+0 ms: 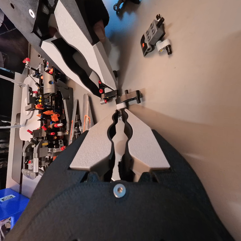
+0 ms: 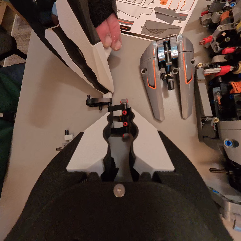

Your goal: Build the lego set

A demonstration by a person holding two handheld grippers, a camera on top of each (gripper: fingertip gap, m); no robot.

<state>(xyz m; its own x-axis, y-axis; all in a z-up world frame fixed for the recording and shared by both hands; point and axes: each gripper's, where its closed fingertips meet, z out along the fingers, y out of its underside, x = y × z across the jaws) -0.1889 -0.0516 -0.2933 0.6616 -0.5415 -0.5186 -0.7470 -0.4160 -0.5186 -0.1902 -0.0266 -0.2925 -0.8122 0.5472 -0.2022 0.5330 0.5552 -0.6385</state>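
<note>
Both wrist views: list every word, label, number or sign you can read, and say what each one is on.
Sticker sheet: small orange lettering and tiny numbers, too small to read.
Black panel on the model: orange lettering, blurred.
Blue bin: white label, unreadable.
Black tile: an orange mark, no words.
Nothing is clear enough to quote.

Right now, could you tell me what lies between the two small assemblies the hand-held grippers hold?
Nothing: a narrow bare gap of table separates black beam assembly from red-pinned assembly, seen in the right wrist view.
</note>
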